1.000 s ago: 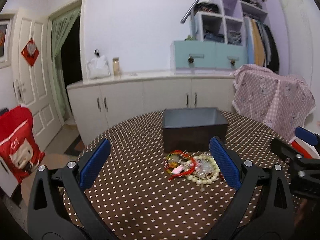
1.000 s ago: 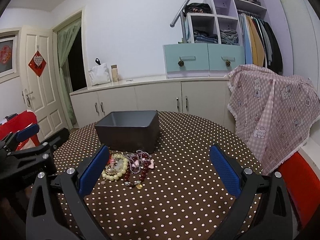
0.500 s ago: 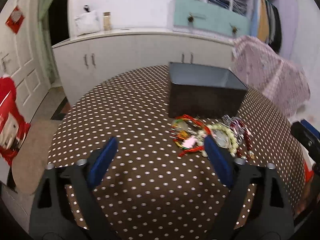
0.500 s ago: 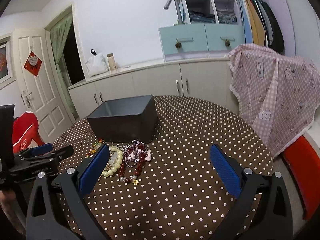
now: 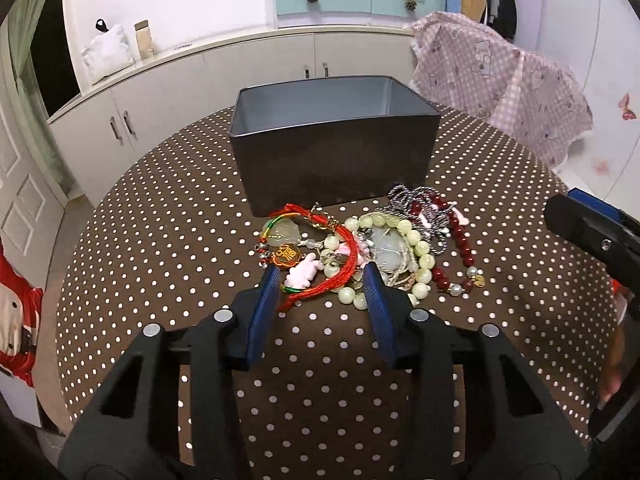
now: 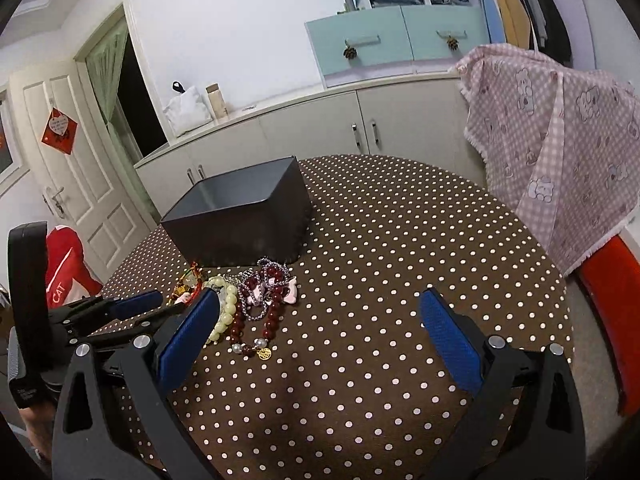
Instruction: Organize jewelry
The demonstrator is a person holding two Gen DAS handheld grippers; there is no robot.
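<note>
A tangle of jewelry (image 5: 372,248) lies on the brown dotted tablecloth (image 5: 160,240), just in front of an open dark grey box (image 5: 332,160). It holds a red cord bracelet (image 5: 340,276), pale bead bracelets (image 5: 416,240), dark red beads (image 5: 460,236) and a silver chain (image 5: 416,196). My left gripper (image 5: 322,276) points down at the near left of the pile. Its jaws are closing, with the red cord and a pink charm between them; the pads are not pressing. My right gripper (image 6: 320,300) stands wide open, with only bare cloth between its tips. Its left finger overlaps the pile (image 6: 256,296) beside the box (image 6: 240,224).
A pink checked cloth (image 5: 500,92) hangs over something at the table's right. White cabinets (image 5: 200,92) run behind the table. A red bag (image 5: 16,328) stands on the floor at left, and a red seat (image 6: 608,288) at right.
My left gripper tipped downward and moved in to the pile, and its jaws narrowed from wide open to straddling the red cord. My right gripper shifted a little closer and stayed open.
</note>
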